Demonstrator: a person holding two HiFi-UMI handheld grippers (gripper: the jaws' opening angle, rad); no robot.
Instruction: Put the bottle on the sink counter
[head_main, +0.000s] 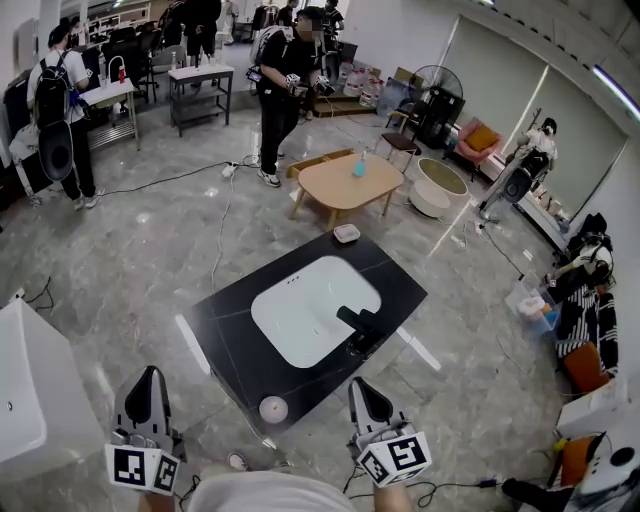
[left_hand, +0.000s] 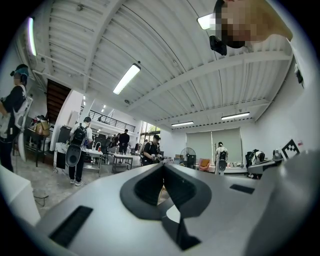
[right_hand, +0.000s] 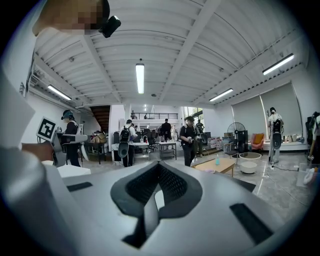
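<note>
Head view, sink counter (head_main: 240, 350): a black slab on the grey floor, with a white basin (head_main: 300, 310) sunk in it and a black faucet (head_main: 360, 325) at the basin's right edge.
Head view, bottle (head_main: 359, 166): small and blue, upright on the low wooden table (head_main: 335, 190) beyond the counter, well apart from both tools.
Head view, left gripper (head_main: 150, 372): at the lower left, short of the counter.
Head view, right gripper (head_main: 358, 383): at the lower right, by the counter's near edge.
Left gripper view, left gripper (left_hand: 164, 166): jaws pressed together, nothing between them. A person with a backpack (left_hand: 79, 150) stands far off to the left.
Right gripper view, right gripper (right_hand: 159, 164): jaws pressed together, nothing pinched.
Right gripper view, bottle (right_hand: 217, 160): stands on the wooden table (right_hand: 222, 166), to the right past the jaws, near a person in black (right_hand: 189, 142).
</note>
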